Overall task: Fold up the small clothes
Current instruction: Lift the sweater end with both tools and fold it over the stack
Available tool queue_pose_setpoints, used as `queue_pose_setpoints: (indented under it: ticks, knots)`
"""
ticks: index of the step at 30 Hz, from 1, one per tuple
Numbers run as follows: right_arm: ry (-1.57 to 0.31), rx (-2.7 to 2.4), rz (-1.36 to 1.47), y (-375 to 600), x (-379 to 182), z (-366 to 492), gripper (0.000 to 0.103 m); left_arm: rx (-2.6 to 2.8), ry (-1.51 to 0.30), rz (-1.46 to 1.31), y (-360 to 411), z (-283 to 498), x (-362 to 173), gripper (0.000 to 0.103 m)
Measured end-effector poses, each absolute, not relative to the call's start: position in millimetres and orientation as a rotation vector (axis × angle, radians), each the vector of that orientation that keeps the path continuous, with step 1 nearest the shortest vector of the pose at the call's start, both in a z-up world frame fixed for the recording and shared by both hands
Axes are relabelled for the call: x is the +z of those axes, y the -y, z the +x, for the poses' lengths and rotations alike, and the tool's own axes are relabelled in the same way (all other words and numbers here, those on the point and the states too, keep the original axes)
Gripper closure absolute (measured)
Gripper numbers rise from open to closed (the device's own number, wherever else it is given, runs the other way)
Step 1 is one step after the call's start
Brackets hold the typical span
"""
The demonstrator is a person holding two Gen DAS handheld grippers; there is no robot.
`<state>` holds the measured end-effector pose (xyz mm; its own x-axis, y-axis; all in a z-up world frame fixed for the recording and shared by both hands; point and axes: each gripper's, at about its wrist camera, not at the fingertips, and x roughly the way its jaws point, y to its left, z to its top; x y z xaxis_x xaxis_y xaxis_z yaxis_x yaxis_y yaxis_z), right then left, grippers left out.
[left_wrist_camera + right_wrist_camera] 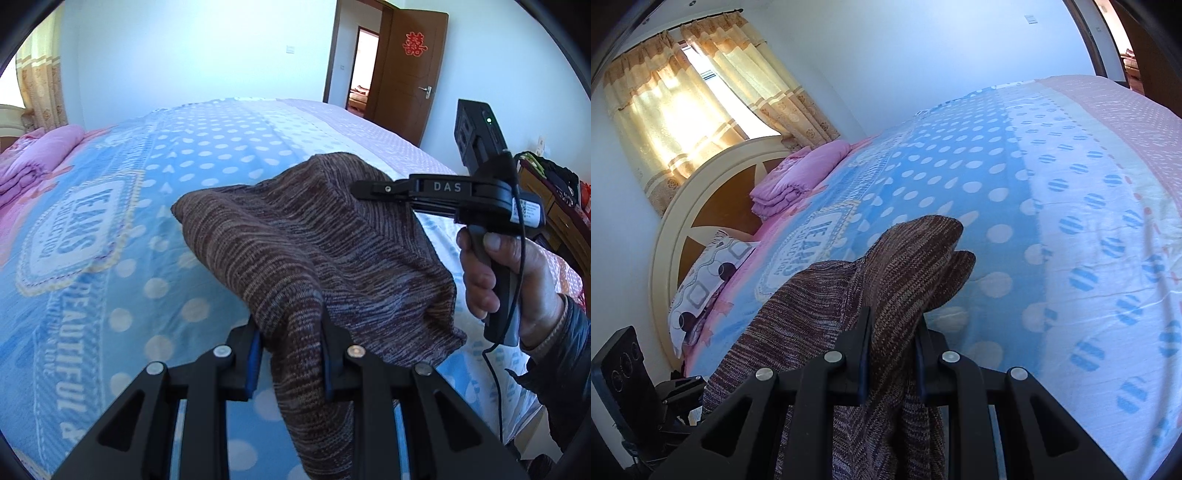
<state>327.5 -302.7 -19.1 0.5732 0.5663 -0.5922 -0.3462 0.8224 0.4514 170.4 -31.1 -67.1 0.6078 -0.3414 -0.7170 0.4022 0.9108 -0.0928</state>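
Over the bed (110,314), held aloft between both claws: brown striped knit garment (295,240), none of it clearly resting on the cover. Left gripper (291,354) clamped on one bunched edge, blue pads pressing the knit from both sides. Right gripper (892,354) likewise pinched shut on another edge, a doubled flap spilling forward past the fingertips. Seen from the left view, right-hand tool gripped by a hand (495,280) in a dark sleeve.

Judged early to midway: garment gathered and lifted, not yet laid flat, no neat crease visible; spreading, folding over and smoothing all left to do.

Beneath, blue polka-dot cover with printed lettering, soft and slightly wrinkled. Pink folded quilt (798,177) near a round cream headboard (701,192), patterned pillow (709,273), sunlit yellow curtains (683,92), and an open brown door (410,74) with a red emblem.
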Motion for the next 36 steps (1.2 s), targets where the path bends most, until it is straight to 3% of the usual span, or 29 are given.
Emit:
queue_pose_setpoints:
  ticks: [36]
  knots:
    - [-0.861,0.780,0.163,120.1,-22.1,322.3,0.084,-0.214,-0.772,-0.055,-106.2,123.1,-73.8,0.076]
